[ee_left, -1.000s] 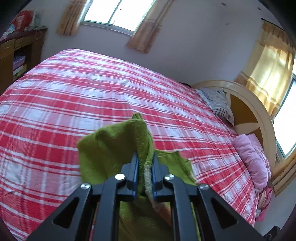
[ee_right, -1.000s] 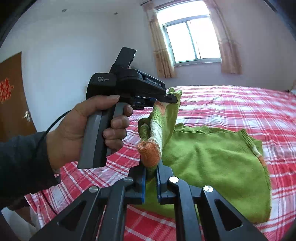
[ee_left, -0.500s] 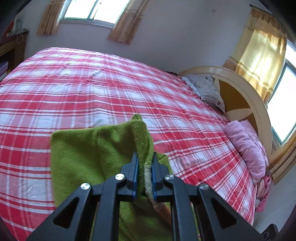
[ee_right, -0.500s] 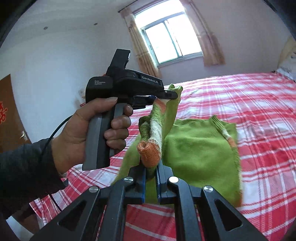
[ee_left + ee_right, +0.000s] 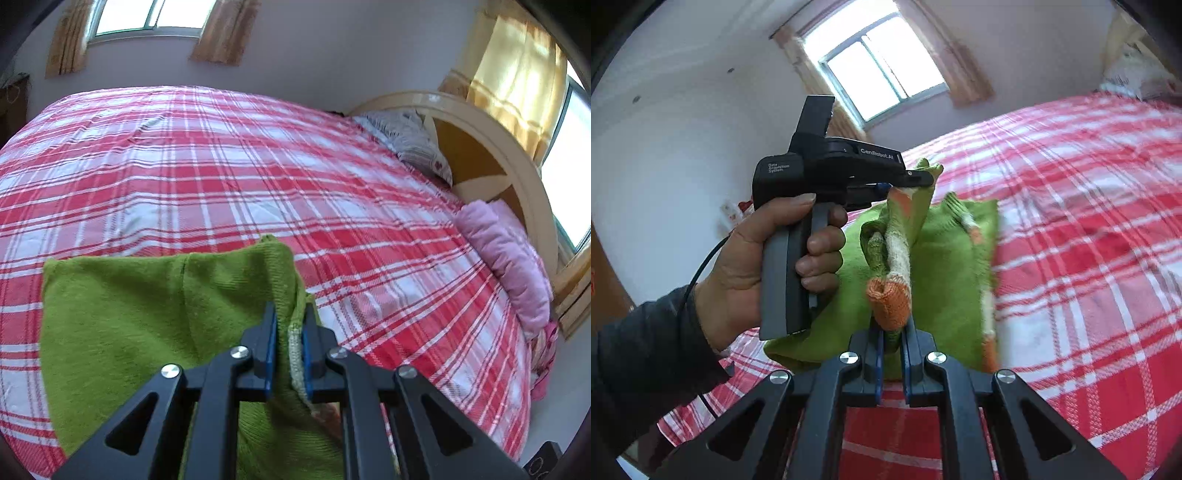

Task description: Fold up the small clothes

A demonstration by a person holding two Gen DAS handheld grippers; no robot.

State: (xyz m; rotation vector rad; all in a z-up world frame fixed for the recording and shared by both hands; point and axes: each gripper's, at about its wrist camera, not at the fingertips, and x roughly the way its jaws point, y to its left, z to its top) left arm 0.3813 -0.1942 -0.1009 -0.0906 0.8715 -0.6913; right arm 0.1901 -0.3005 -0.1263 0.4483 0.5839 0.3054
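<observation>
My left claw (image 5: pixel 289 328) was clamped narrow on a bunched edge of the green sweater (image 5: pixel 155 314), the blue pads pressing knit between them. My right claw (image 5: pixel 891 345) was likewise closed tight on the sweater's orange cuff (image 5: pixel 888 304), which bulged up just above its fingers.

My left hand (image 5: pixel 764 266) was wrapped around the grey handle in a pistol hold, fingers curled at the front and thumb laid along the black body, with my dark sleeve (image 5: pixel 646 354) running off to the lower left. That tool was held level, its tip pinching the striped sleeve higher up than the cuff, so the sleeve ran taut between my two claws above the bed (image 5: pixel 1089 221).

Only the right wrist view showed that hand, the tool's body and its trailing cable (image 5: pixel 701 269), and the cuff's orange and white bands. It also showed the sweater's body lying on the red plaid cover, partly blurred along its right edge.

Only the left wrist view showed the far end of the bed: the curved headboard (image 5: pixel 491 147), a grey patterned pillow (image 5: pixel 410 144), a folded pink blanket (image 5: pixel 506 258) and yellow curtains (image 5: pixel 517 81).
</observation>
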